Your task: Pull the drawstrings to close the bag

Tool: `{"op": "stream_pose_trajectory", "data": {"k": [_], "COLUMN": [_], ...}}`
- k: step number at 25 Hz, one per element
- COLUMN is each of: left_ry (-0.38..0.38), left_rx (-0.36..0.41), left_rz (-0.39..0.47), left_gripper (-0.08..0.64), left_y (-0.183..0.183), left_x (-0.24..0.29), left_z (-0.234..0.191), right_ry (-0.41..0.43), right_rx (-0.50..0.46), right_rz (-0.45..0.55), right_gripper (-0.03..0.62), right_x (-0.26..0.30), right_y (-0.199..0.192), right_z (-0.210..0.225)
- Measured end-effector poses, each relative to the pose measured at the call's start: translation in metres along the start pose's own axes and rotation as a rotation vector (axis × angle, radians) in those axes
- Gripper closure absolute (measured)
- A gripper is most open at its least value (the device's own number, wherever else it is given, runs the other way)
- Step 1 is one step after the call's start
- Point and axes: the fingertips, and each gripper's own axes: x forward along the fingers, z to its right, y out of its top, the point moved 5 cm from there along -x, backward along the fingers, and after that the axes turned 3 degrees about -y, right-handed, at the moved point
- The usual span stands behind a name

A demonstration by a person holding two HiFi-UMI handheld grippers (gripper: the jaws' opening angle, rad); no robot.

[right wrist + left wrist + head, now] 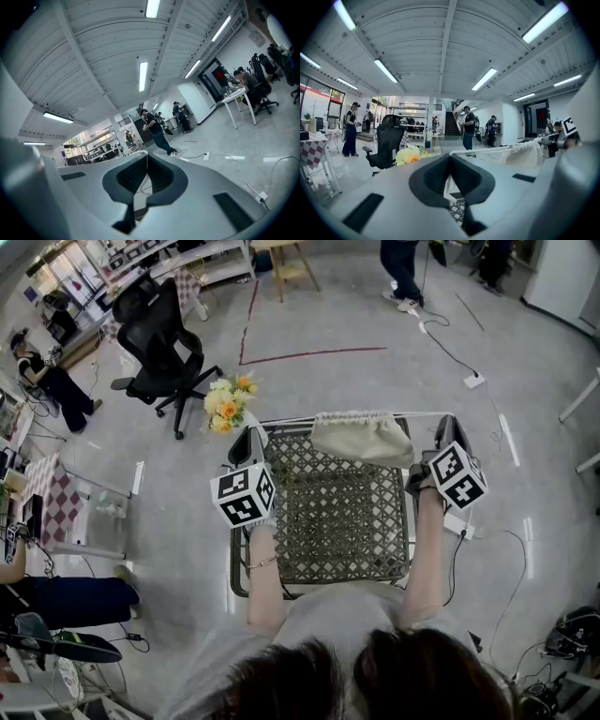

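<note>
- Mesh table [337,521] from the head view: bag [364,439] at the far edge, drawstring [286,422] taut between left gripper [251,442] and right gripper [447,432].
- Left gripper view: jaws clenched on drawstring [487,151], which runs to the bag [527,152].
- Right gripper view: jaws clenched on drawstring [146,173].

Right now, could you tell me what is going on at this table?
A person holds a hand-held gripper in each hand above a metal lattice table. The left hand-held gripper is shut on the left drawstring, the right hand-held gripper on the right drawstring. Both cords run taut out to the sides, and the beige bag hangs between them with its mouth gathered.
</note>
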Motion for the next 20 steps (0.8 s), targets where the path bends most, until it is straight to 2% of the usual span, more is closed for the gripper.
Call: {"op": "stream_pose_trajectory", "data": {"k": [10,20], "left_ry": [0.02,0.017], "left_rx": [0.002,0.006], "left_rz": [0.008,0.005], "left_gripper": [0.532,0.532], "left_y": [0.0,0.001], "left_x": [-0.003,-0.005], "left_z": [-0.005,-0.011], "right_ry": [0.043,0.044], "right_rx": [-0.072,-0.085], "right_rz": [-0.007,-0.011], "right_gripper": [0.57,0.569], "right_x": [0.002,0.0], "right_y": [0.001,0.0], "right_z": [-0.008,-0.013]}}
